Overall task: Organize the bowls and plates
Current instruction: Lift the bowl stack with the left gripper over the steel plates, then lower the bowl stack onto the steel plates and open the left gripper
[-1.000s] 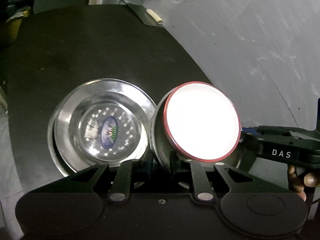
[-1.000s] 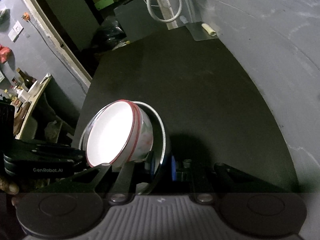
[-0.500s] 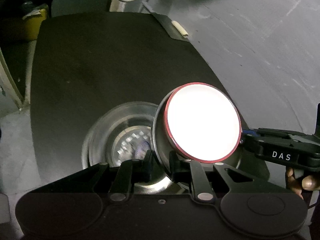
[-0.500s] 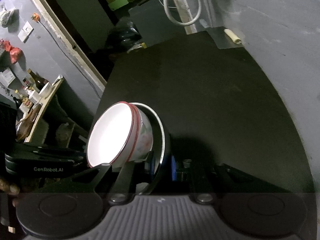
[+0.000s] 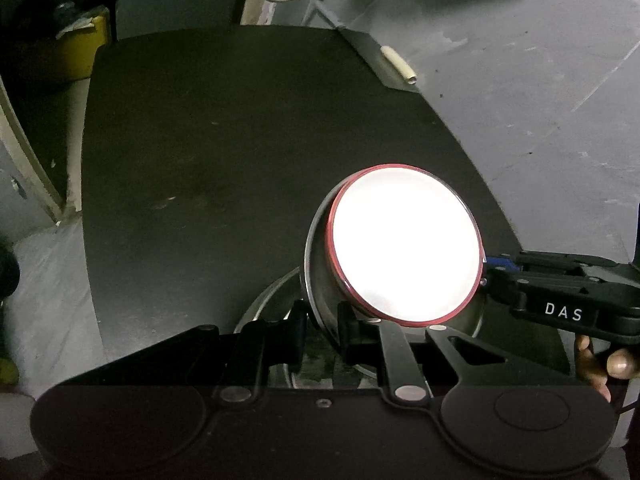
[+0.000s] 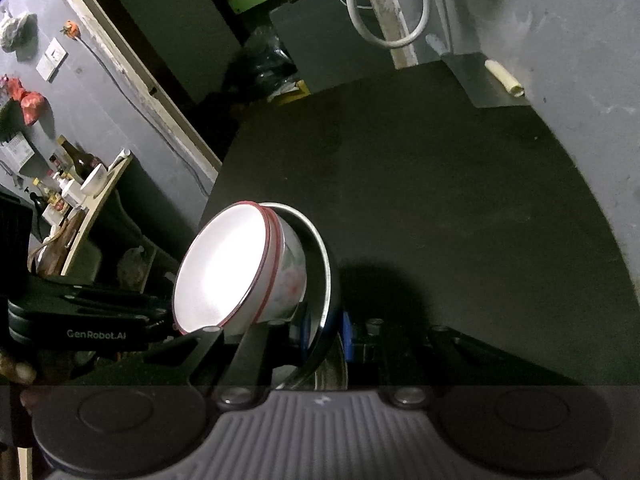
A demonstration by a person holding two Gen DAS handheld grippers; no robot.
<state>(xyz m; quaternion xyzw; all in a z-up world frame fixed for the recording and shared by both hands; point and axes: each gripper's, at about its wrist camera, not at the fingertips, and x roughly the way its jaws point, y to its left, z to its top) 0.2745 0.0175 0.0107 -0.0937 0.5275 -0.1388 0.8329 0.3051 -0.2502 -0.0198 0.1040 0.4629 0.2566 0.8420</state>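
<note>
**Steel shine against a matt black top**

I see a polished steel plate point(image 5: 316, 280) with a mirror-bright rim, carrying a glossy white bowl point(image 5: 406, 250) that looks like enamel, its lip banded in red. A second steel plate point(image 5: 264, 304) gleams below it. The table point(image 5: 224, 152) is matt black, faintly scuffed. My gripper fingers point(image 5: 298, 336) look like matt black plastic; the wall point(image 5: 540, 80) is rough grey plaster.

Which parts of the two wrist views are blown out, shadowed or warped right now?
Left wrist view: the inside of the red-rimmed bowl is clipped to pure white, with no detail, and the black table edges bow from the fisheye. Right wrist view: the same bowl glares less, the steel plate throws a dark shadow to its right, and the corners vignette black.
</note>
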